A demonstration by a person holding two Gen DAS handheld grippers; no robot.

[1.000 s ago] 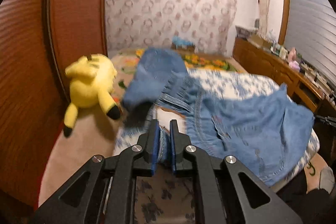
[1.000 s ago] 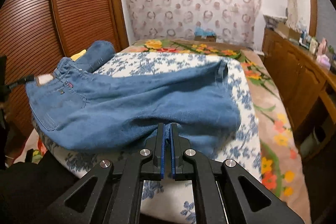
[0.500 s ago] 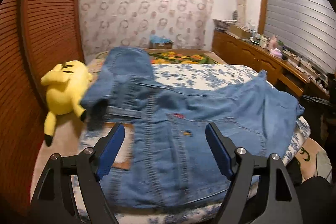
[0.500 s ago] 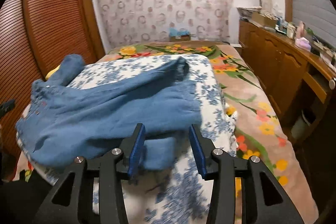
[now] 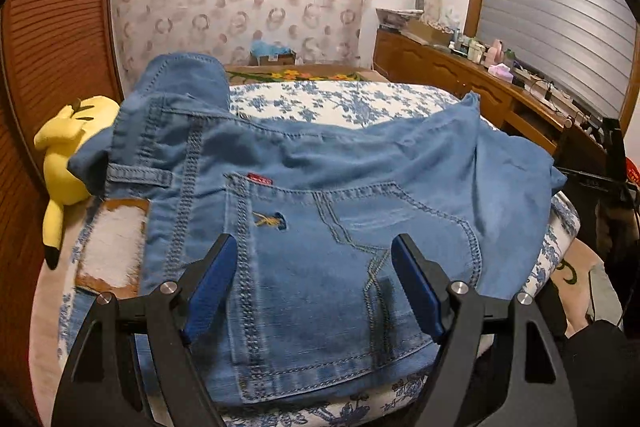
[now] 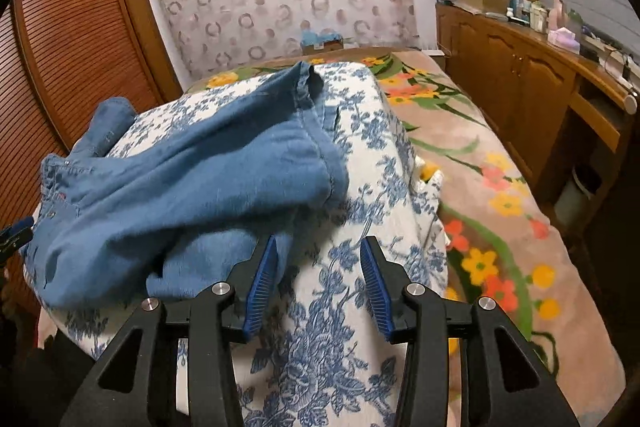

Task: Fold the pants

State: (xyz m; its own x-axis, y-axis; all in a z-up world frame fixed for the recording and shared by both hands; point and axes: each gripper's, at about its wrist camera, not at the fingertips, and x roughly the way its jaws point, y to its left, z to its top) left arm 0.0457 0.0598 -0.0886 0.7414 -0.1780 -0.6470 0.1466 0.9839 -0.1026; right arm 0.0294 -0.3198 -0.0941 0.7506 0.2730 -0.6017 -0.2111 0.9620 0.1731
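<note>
Jeans (image 5: 320, 187) spread across the floral-covered bed (image 5: 340, 103), long axis running side to side: waistband and back pocket at the left end, leg hems toward the right. Seen from the left wrist, seat side up, red tab and stitched pocket facing the camera, one leg end bunched up behind the waistband beside a yellow plush toy (image 5: 68, 155). Left gripper (image 5: 316, 283) hovering over the pocket, fingers (image 5: 210, 279) spread wide, denim lying under the gap but pinched by neither pad. From the right wrist, hems pointing away toward the far edge of the bed, a loose fold of leg (image 6: 188, 267) drooping toward the near edge. Right gripper (image 6: 318, 279) parted about halfway, nothing gripped; left finger (image 6: 262, 279) just beside the drooping fold, only floral bedcover (image 6: 328, 347) showing in the gap. Wooden cabinets (image 6: 520, 79) along the right wall.
</note>
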